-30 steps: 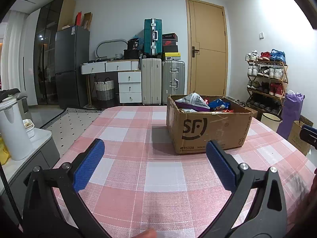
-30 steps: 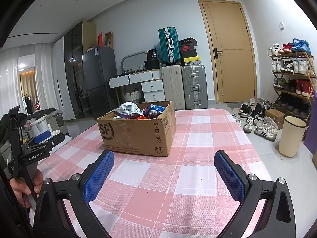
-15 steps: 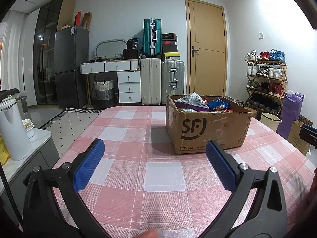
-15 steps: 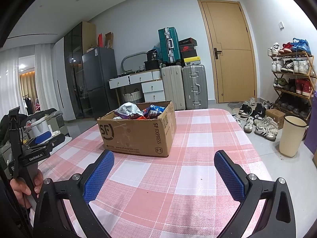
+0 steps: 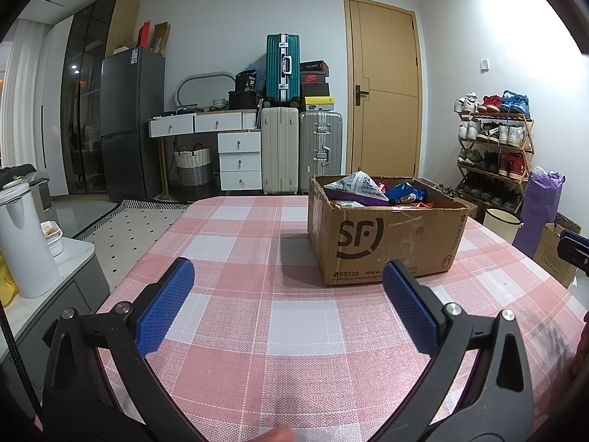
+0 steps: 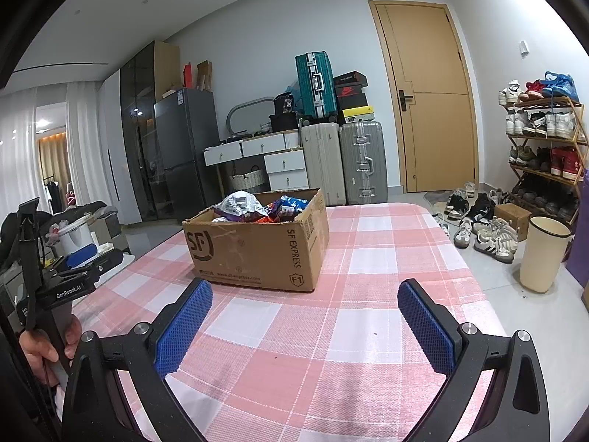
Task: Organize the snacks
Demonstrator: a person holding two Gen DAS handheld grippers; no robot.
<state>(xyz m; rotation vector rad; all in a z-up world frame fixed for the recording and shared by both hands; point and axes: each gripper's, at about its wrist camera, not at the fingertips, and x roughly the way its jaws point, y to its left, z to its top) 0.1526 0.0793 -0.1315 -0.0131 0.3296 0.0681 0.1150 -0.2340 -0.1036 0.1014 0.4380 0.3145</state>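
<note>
An open cardboard box (image 5: 386,243) printed "SF" stands on the pink-and-white checked table (image 5: 257,316). Several snack bags (image 5: 359,188) fill it, one silver and purple, one blue. In the right wrist view the same box (image 6: 254,246) sits ahead and left, its snack bags (image 6: 257,206) showing over the rim. My left gripper (image 5: 288,276) is open above the cloth, short of the box, with nothing between its blue pads. My right gripper (image 6: 304,296) is also open and empty, just short of the box's near corner. The left gripper (image 6: 79,261) appears at the left edge, held by a hand (image 6: 48,346).
Left of the table are a white kettle (image 5: 22,243) and a low counter. Behind stand a fridge (image 5: 129,125), drawers, suitcases (image 5: 281,147) and a wooden door. On the right are a shoe rack (image 6: 545,154), loose shoes on the floor and a cream bin (image 6: 543,254).
</note>
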